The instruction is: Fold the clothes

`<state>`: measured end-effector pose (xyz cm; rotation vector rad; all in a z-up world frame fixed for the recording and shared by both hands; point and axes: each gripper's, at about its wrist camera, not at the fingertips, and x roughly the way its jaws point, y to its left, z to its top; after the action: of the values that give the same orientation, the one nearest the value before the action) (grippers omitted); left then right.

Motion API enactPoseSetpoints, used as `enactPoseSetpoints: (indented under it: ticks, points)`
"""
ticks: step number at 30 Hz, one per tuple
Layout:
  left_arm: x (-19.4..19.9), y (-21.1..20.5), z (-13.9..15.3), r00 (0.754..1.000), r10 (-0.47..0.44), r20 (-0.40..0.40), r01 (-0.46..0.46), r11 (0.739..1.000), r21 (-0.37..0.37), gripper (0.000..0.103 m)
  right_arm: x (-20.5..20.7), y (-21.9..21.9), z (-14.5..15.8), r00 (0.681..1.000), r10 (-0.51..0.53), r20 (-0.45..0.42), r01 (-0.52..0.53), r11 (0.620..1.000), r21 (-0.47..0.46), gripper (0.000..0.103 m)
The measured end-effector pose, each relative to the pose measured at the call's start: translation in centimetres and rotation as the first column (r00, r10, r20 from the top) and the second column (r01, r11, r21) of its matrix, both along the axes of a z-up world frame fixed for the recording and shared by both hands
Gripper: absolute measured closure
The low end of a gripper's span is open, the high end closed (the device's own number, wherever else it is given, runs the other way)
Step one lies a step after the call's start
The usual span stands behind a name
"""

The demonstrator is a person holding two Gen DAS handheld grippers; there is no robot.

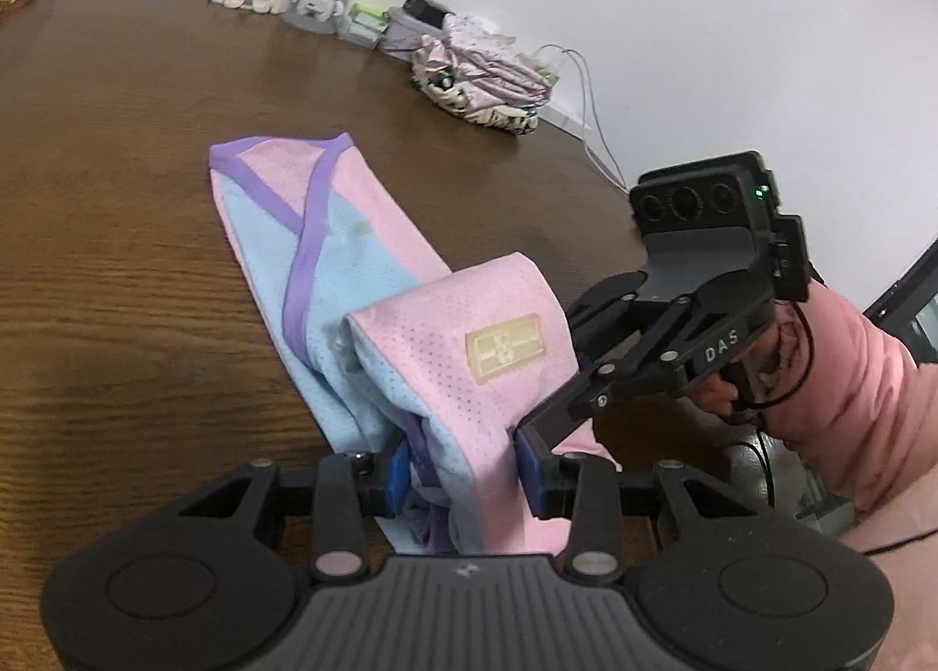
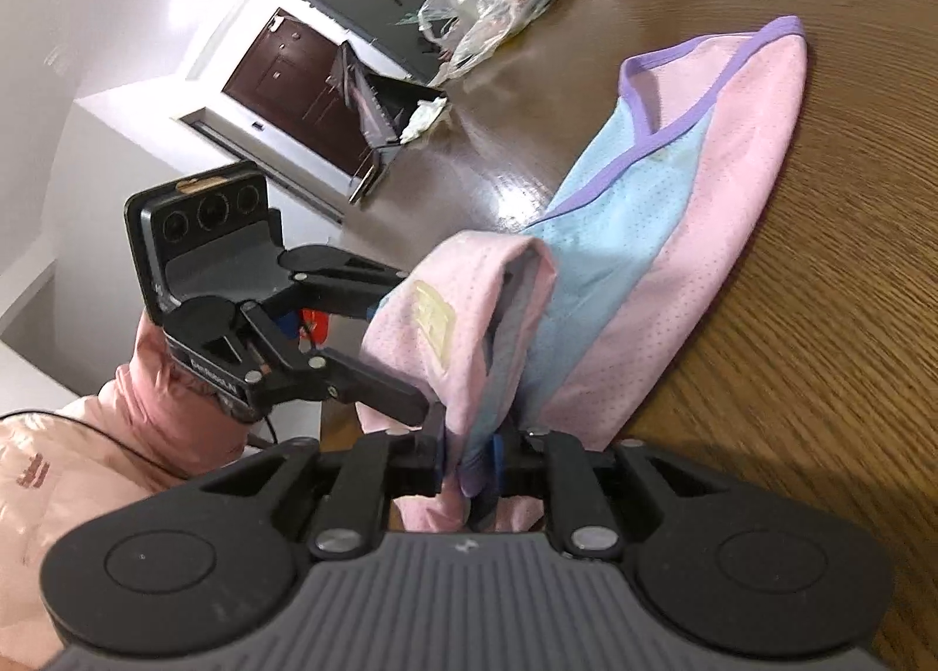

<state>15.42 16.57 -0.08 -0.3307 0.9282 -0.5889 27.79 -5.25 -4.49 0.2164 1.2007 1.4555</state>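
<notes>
Two grippers hold one garment, a pink and blue mesh top with purple trim, lying lengthwise across the middle of the desk. The left gripper pinches bunched cloth at the bottom centre of its view; the right gripper pinches the same near end between its fingers. That end is lifted and curled back toward the neckline, so by my reading the side folds are done and the lengthwise fold is only half made. At upper right of the left view, a pile of folded clothes sits. No containers in use; a clear bag at top holds unclear items.
</notes>
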Motion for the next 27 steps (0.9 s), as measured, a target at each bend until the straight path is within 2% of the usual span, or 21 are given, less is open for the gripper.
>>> enactPoseSetpoints:
  ticks: [2, 3, 5, 6, 7, 9, 11, 12, 13, 14, 15, 16, 17, 20, 21, 22, 24, 27]
  points:
    - [0.1, 0.0, 0.0, 1.000, 0.002, -0.004, -0.002, 1.000, -0.004, 0.063, -0.2, -0.2, 0.1, 1.000, -0.014, 0.003, 0.014, 1.000, -0.006, 0.087]
    - [0.0, 0.0, 0.1, 1.000, 0.003, -0.004, -0.003, 1.000, -0.006, 0.060, -0.3, -0.4, 0.1, 1.000, -0.023, 0.001, 0.023, 1.000, -0.009, 0.083]
    - [-0.5, 0.1, 0.7, 1.000, 0.019, 0.012, -0.019, 1.000, 0.006, 0.042, -0.5, -1.0, 0.6, 0.998, -0.053, 0.016, 0.053, 0.999, -0.013, 0.068]
    - [-0.8, 0.1, 1.1, 0.999, 0.037, 0.030, -0.037, 0.999, 0.026, 0.036, -0.7, -1.6, 1.2, 0.997, -0.070, 0.031, 0.070, 0.998, -0.006, 0.053]
    - [-1.2, 0.2, 1.7, 0.996, 0.065, 0.063, -0.069, 0.996, 0.061, 0.026, -0.9, -2.2, 1.8, 0.995, -0.087, 0.046, 0.087, 0.996, 0.001, 0.034]
    - [-1.9, 0.6, 2.9, 0.985, 0.112, 0.133, -0.127, 0.986, 0.111, 0.023, -1.5, -3.7, 3.4, 0.979, -0.159, 0.130, 0.159, 0.987, 0.010, 0.016]
    - [-2.4, 0.6, 4.3, 0.968, 0.135, 0.214, -0.165, 0.977, 0.131, 0.025, -2.2, -5.0, 4.9, 0.946, -0.249, 0.207, 0.245, 0.968, 0.047, 0.017]
    - [-2.6, 0.3, 4.8, 0.957, 0.137, 0.257, -0.176, 0.975, 0.135, 0.026, -2.6, -5.2, 5.5, 0.922, -0.292, 0.253, 0.286, 0.956, 0.060, 0.021]
    - [-2.5, -0.1, 5.1, 0.948, 0.135, 0.289, -0.183, 0.972, 0.146, 0.036, -3.4, -4.9, 6.0, 0.896, -0.312, 0.315, 0.306, 0.950, 0.070, 0.033]
    - [-2.3, -0.7, 5.4, 0.941, 0.129, 0.314, -0.187, 0.969, 0.163, 0.058, -4.2, -4.5, 6.6, 0.866, -0.330, 0.376, 0.324, 0.943, 0.081, 0.043]
    - [-2.0, -1.4, 5.4, 0.938, 0.119, 0.326, -0.188, 0.964, 0.187, 0.070, -5.3, -3.7, 6.8, 0.839, -0.324, 0.437, 0.323, 0.943, 0.079, 0.066]
    - [-1.6, -2.1, 5.1, 0.940, 0.105, 0.325, -0.184, 0.958, 0.221, 0.087, -6.3, -2.6, 6.9, 0.818, -0.306, 0.486, 0.313, 0.947, 0.070, 0.083]
    - [-1.2, -2.7, 4.7, 0.943, 0.090, 0.322, -0.178, 0.950, 0.258, 0.091, -7.3, -1.8, 6.7, 0.804, -0.284, 0.522, 0.299, 0.952, 0.057, 0.085]
    - [-0.5, -3.8, 2.7, 0.949, 0.056, 0.310, -0.164, 0.929, 0.333, 0.091, -10.2, 1.3, 5.5, 0.728, -0.204, 0.655, 0.293, 0.956, -0.028, 0.086]
    - [-0.4, -3.9, 1.8, 0.949, 0.051, 0.310, -0.165, 0.920, 0.356, 0.092, -10.8, 2.1, 4.7, 0.714, -0.186, 0.675, 0.302, 0.951, -0.058, 0.086]
    - [-0.4, -4.0, 1.0, 0.950, 0.047, 0.310, -0.169, 0.909, 0.382, 0.092, -11.1, 2.7, 4.0, 0.709, -0.175, 0.684, 0.315, 0.945, -0.084, 0.086]
    - [-0.8, -4.4, 0.1, 0.935, 0.018, 0.354, -0.175, 0.892, 0.417, 0.092, -11.7, 3.2, 3.0, 0.682, -0.184, 0.708, 0.336, 0.938, -0.079, 0.086]
    - [-1.7, -5.0, 0.8, 0.913, 0.010, 0.407, -0.202, 0.879, 0.432, 0.089, -12.1, 2.7, 3.4, 0.679, -0.211, 0.703, 0.354, 0.933, -0.062, 0.086]
